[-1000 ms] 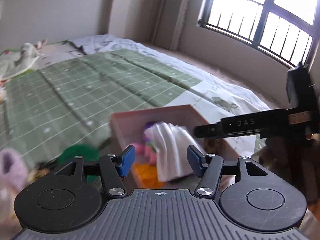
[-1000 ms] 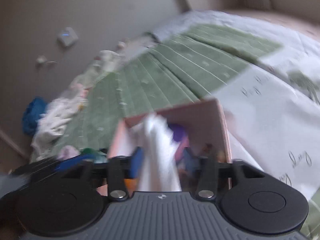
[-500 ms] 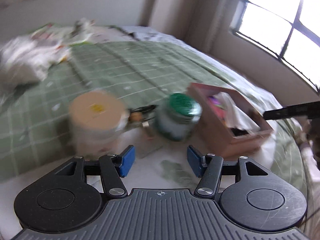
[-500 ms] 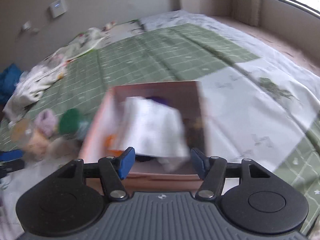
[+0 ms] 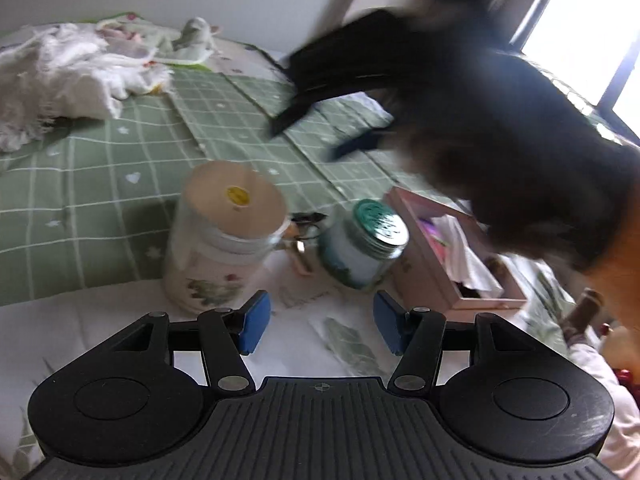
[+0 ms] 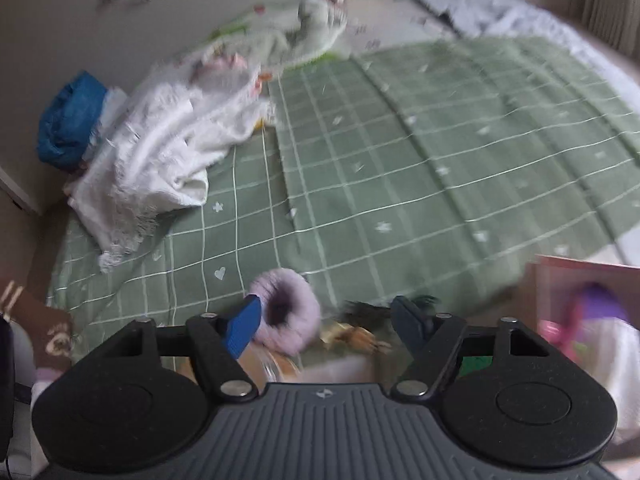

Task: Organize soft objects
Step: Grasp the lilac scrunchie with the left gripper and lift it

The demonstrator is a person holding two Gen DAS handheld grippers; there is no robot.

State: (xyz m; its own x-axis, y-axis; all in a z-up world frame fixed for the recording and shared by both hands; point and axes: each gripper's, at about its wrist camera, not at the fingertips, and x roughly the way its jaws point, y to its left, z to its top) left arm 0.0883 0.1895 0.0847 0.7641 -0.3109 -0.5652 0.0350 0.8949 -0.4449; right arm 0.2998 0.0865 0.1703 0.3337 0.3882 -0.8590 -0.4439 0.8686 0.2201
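Two open grippers above a cluttered bed

Both grippers hang with jaws apart and nothing between the blue pads. Seen from the left wrist, the left gripper (image 5: 322,322) sits over the white leaf-print sheet at the bed's near edge. Just ahead stand a floral canister (image 5: 216,248) with a tan lid and a green-lidded glass jar (image 5: 362,250), near each other, with small dark items between them that are too blurred to name. Right of the jar is the pink box (image 5: 452,260), holding a white cloth (image 5: 466,254) and something pink. A dark blurred shape, the right gripper (image 5: 460,92), crosses the upper right of that view.

From the right wrist, the right gripper (image 6: 326,322) looks over the green checked bedspread (image 6: 420,160). A fluffy lilac scrunchie (image 6: 288,318) lies just beyond its left pad. The pink box (image 6: 588,280) shows at the right edge. A white fringed blanket (image 6: 168,156) is heaped toward the bed's far left, beside a blue bundle (image 6: 72,120) at the wall
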